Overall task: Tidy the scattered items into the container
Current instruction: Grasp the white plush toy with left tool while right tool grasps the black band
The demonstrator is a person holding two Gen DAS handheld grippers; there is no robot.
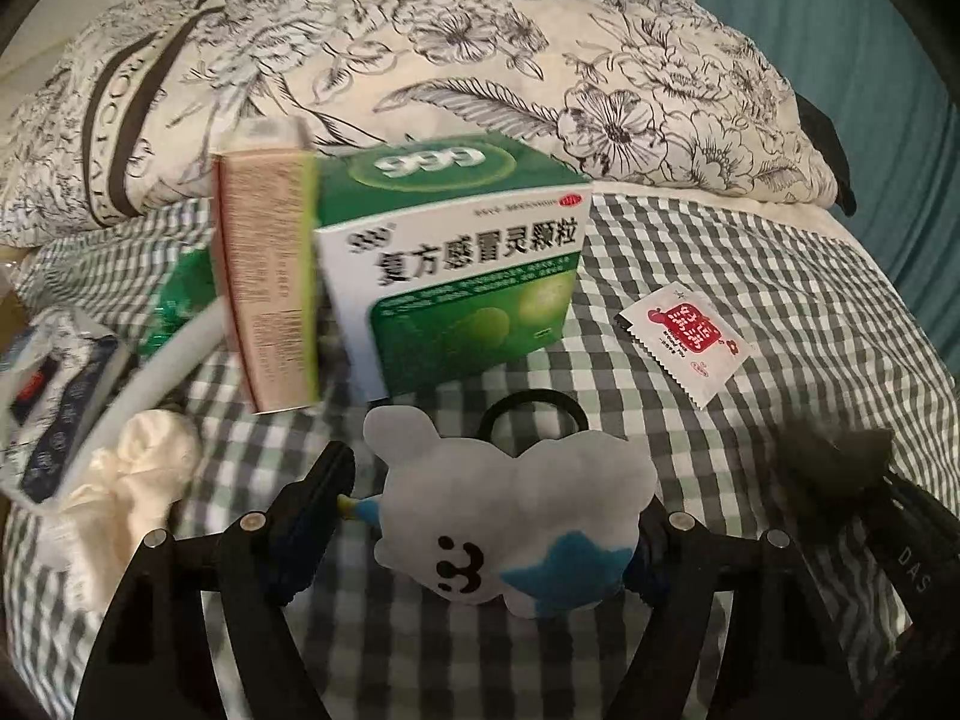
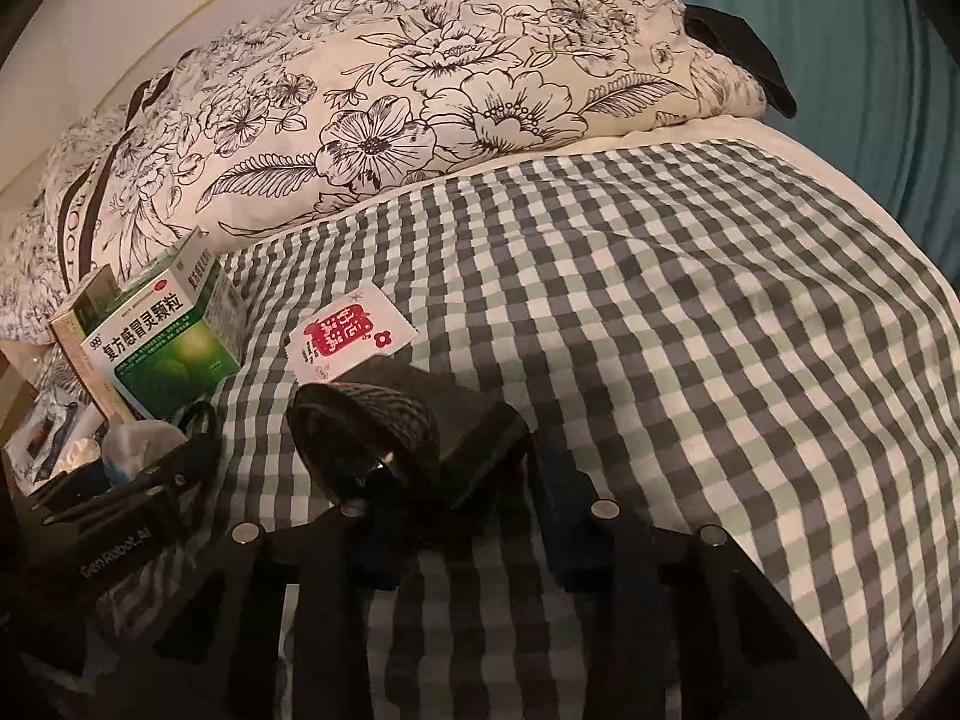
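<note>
My left gripper (image 1: 498,516) is shut on a grey plush toy (image 1: 516,516) with a black hair-tie loop, held over the checked bed sheet. My right gripper (image 2: 444,480) is shut on a dark rolled sock (image 2: 408,420); the sock also shows in the left wrist view (image 1: 834,456). A green medicine box (image 1: 450,264) and a slim pink-and-green box (image 1: 270,288) stand just ahead of the left gripper. A white sachet with a red print (image 1: 684,342) lies on the sheet to the right; it also shows in the right wrist view (image 2: 351,333). A white-rimmed container (image 1: 150,372) sits at the left.
A floral pillow (image 2: 420,90) lies across the back of the bed. A crumpled cream cloth (image 1: 144,468) and packets lie by the container at the left. The checked sheet (image 2: 690,330) spreads to the right. A teal curtain (image 2: 870,60) hangs behind.
</note>
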